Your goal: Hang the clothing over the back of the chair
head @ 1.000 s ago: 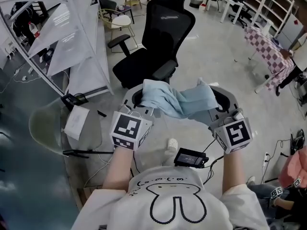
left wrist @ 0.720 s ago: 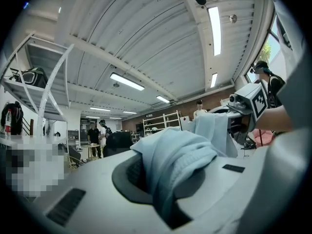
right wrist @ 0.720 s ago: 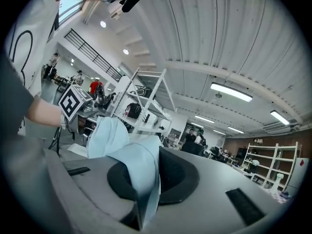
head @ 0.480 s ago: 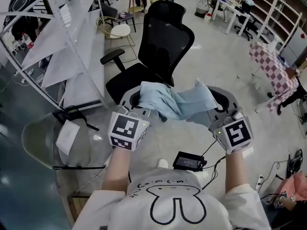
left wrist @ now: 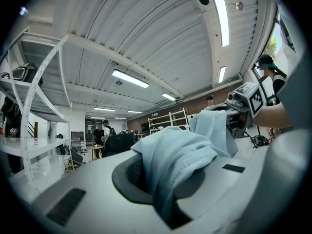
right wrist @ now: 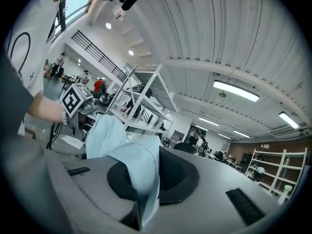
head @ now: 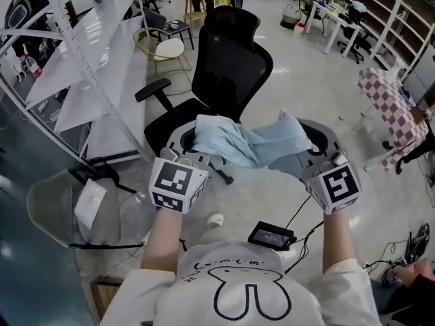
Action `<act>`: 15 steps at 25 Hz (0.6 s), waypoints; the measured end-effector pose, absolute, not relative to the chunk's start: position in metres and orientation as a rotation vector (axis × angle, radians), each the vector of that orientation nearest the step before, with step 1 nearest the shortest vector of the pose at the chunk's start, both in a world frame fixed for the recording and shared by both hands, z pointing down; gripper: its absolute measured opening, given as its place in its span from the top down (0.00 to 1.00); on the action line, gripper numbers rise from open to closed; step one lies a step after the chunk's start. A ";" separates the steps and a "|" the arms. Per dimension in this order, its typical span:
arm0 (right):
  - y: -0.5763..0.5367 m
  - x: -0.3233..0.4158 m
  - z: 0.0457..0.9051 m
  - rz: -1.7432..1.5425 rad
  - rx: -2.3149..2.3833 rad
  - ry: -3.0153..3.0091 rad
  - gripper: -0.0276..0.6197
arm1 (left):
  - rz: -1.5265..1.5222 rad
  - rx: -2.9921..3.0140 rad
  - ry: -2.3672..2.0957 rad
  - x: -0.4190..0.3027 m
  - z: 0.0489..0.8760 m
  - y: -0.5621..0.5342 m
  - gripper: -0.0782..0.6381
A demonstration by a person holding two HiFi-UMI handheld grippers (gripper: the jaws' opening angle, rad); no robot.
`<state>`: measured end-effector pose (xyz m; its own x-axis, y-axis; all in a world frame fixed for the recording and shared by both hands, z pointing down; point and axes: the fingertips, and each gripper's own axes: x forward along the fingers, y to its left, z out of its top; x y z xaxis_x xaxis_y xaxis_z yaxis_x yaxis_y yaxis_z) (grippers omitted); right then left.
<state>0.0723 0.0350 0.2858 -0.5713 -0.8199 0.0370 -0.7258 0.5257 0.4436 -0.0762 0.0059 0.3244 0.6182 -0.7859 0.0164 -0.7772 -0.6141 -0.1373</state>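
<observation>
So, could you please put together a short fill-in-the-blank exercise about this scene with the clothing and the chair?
1. The left claw and the right claw are each shut on one end of the light ____ clothing.
2. The office chair beyond the clothing is ____ in colour.
3. In the head view, the white shelving stands at the ____ of the picture.

Missing words: blue; black; left.
</observation>
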 end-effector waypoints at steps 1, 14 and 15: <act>0.028 0.077 0.284 -0.581 1.302 -2.524 0.89 | -0.119 -2.714 1.318 -0.074 0.324 0.000 0.84; -0.082 0.119 0.260 -0.649 1.308 -2.495 0.89 | -0.094 -2.711 1.326 -0.045 0.312 -0.117 0.84; -0.093 0.120 0.258 -0.659 1.304 -2.492 0.89 | -0.092 -2.711 1.321 -0.043 0.310 -0.128 0.84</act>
<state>0.1198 -0.0930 0.2577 -0.5671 -0.8235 0.0135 -0.7092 0.4966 0.5005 -0.0430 -0.1279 0.3104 0.6161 -0.7876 0.0002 -0.7802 -0.6103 -0.1375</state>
